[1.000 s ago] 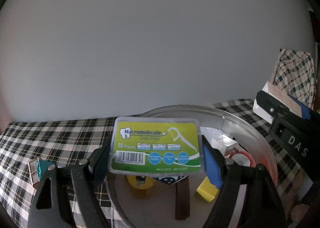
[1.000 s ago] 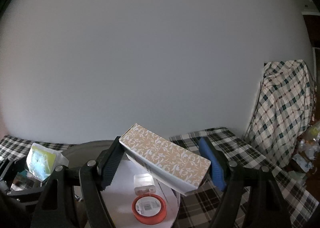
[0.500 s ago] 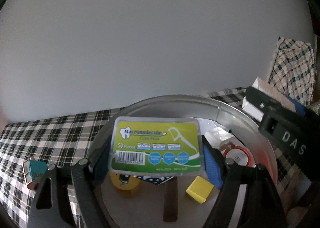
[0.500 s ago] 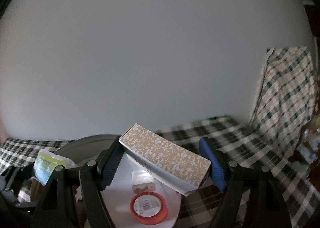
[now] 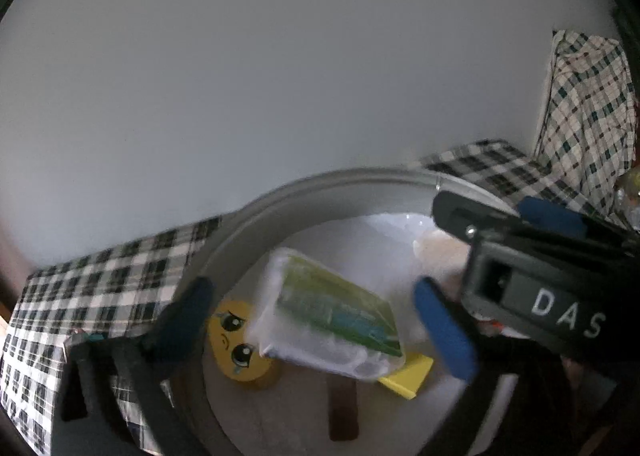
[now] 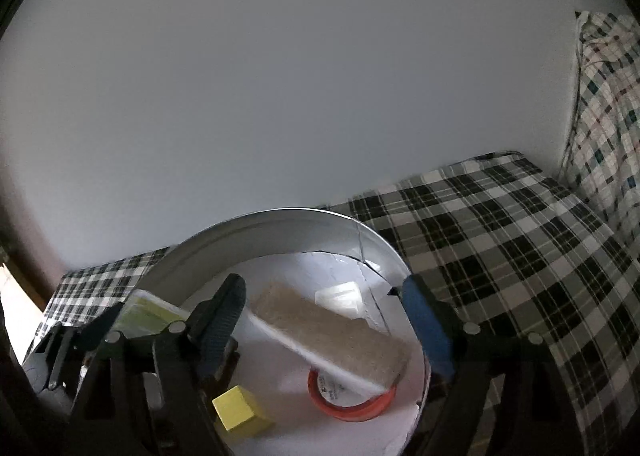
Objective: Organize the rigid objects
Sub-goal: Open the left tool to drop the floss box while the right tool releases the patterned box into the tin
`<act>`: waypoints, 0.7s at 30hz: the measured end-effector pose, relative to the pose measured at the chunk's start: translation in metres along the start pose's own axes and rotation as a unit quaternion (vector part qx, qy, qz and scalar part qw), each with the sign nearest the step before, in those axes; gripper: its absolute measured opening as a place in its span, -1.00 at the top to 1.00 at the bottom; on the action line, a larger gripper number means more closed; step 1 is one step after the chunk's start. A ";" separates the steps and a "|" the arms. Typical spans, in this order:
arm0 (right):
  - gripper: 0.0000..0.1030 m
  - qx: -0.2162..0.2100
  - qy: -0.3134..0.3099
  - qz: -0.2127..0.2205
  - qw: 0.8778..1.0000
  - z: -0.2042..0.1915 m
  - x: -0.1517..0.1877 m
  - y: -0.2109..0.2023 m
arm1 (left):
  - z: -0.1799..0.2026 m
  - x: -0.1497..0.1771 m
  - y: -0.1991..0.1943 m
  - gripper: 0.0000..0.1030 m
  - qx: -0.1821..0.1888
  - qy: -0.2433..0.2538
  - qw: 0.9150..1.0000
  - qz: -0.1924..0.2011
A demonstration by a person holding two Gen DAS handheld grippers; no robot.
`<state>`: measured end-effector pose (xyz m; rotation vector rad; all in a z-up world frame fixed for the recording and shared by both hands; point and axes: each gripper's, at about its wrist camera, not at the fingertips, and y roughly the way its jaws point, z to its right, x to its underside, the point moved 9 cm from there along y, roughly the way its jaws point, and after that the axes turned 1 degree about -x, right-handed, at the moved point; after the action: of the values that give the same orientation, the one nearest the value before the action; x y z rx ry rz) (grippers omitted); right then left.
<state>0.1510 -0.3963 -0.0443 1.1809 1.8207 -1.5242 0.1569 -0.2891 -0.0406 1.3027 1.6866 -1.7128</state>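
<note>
A clear floss-pick box [image 5: 332, 316] with a green label hangs tilted and blurred between the fingers of my left gripper [image 5: 316, 320], over the round metal tin [image 5: 320, 180]. The jaws are opening, with a gap on each side of the box. In the right wrist view a beige patterned box [image 6: 332, 332] lies slanted and blurred between the fingers of my right gripper [image 6: 324, 324], over the same tin [image 6: 280, 216]. Those jaws are opening too, and the pads stand off the box. The right gripper's body [image 5: 540, 288] crowds the tin's right side.
Inside the tin lie a yellow disc with a cartoon face [image 5: 236, 340], a yellow block [image 6: 240, 412], a red tape roll [image 6: 352, 400], a small white box [image 6: 340, 294] and a brown stick [image 5: 342, 408]. A checked cloth [image 6: 500, 236] covers the table; a draped checked cloth [image 6: 612, 96] stands at the right.
Both grippers have opened and moved further over the tin. The floss box has tipped and slipped from the left pads; the patterned box has dropped from the right pads toward the tin's floor.
</note>
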 end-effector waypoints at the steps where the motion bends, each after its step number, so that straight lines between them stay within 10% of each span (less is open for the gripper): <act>1: -0.80 -0.004 0.003 0.005 1.000 0.000 0.000 -0.002 | 0.002 0.000 -0.001 -0.99 0.004 0.001 1.000 0.004; 21: -0.84 0.004 0.057 0.133 0.989 0.024 -0.019 -0.044 | -0.031 -0.003 -0.020 -0.99 0.001 -0.070 0.996 0.052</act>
<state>0.1196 -0.4250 -0.0120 1.4760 1.6498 -1.3365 0.1521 -0.2573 -0.0219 1.2180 1.5119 -1.7050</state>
